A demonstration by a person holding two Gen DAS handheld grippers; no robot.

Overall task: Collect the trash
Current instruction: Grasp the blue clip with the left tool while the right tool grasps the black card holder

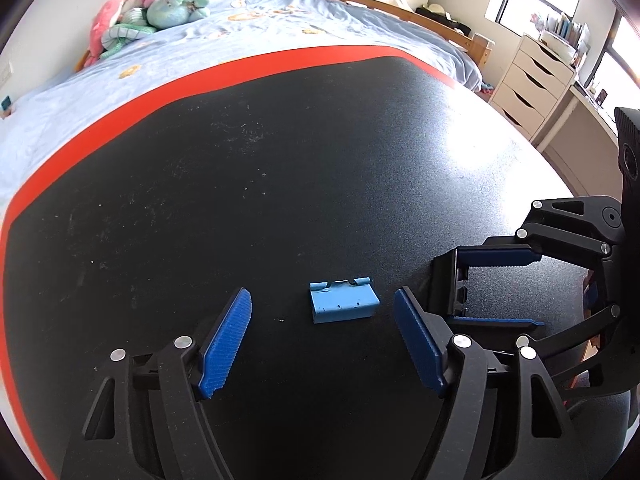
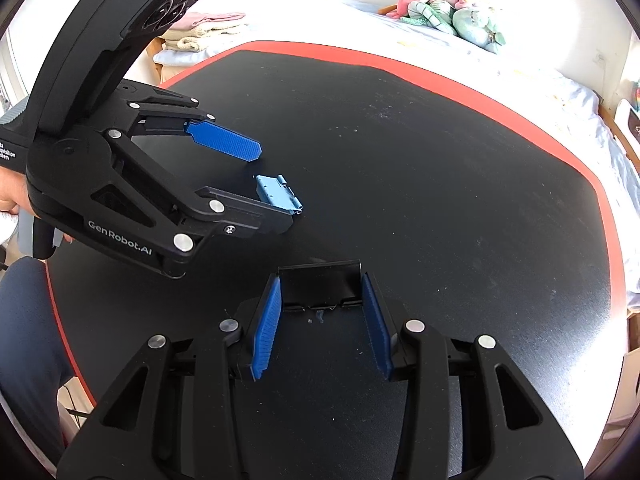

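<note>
A small light-blue clip-like piece [image 1: 343,301] lies on the black table [image 1: 280,168], between the tips of my open left gripper [image 1: 322,308], untouched. It also shows in the right wrist view [image 2: 278,196], partly behind the left gripper [image 2: 272,184]. My right gripper [image 2: 322,284] has its fingers around a black clip-like piece [image 2: 320,284], pads at its two sides. In the left wrist view the right gripper [image 1: 452,286] holds that black piece [image 1: 446,286] just right of the blue one.
The black table has a red rim [image 1: 224,72]. Behind it stands a bed with a light-blue sheet [image 1: 280,28] and plush toys [image 1: 152,12]. A white drawer unit [image 1: 532,80] stands at the right. Folded towels [image 2: 200,32] lie beyond the table.
</note>
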